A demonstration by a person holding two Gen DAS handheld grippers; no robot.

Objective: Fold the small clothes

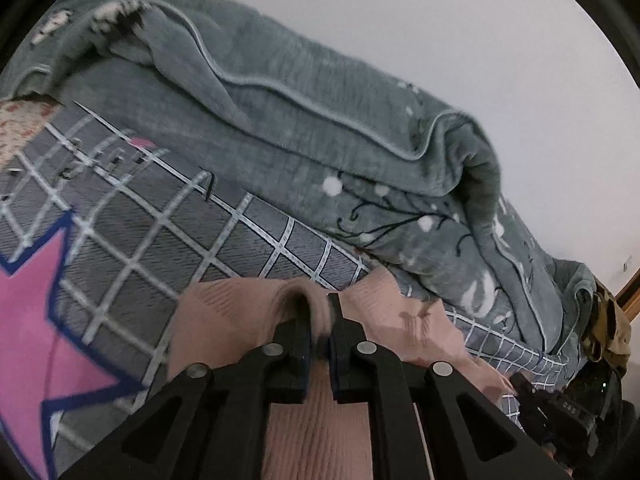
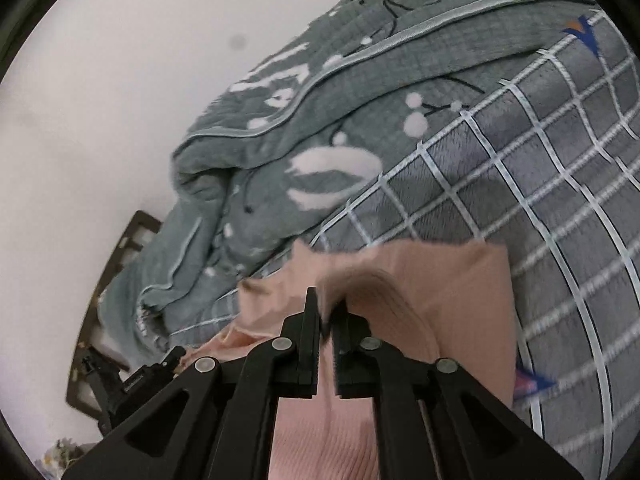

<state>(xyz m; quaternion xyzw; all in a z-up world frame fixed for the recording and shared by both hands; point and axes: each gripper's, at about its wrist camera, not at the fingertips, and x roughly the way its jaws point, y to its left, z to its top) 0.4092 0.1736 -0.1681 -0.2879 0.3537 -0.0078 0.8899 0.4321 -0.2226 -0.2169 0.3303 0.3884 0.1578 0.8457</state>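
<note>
A pink ribbed knit garment point(image 1: 224, 312) is pinched in a raised fold by the left gripper point(image 1: 319, 312), its jaws narrowed on the cloth. The same garment point(image 2: 440, 300) is likewise clamped between the nearly closed jaws of the right gripper point(image 2: 325, 308). It is held over a grey checked bedsheet point(image 1: 168, 224), near a rumpled grey-green patterned quilt point(image 1: 320, 120) heaped along the bed's far edge.

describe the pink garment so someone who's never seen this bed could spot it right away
Start from the grey bedspread with its white grid lines, bordered by a heaped grey-green blanket. On the grid lies the pink garment, pinched by the left gripper and right gripper. It is the only plain, ribbed salmon-pink fabric there, unlike the printed pink star.
</note>
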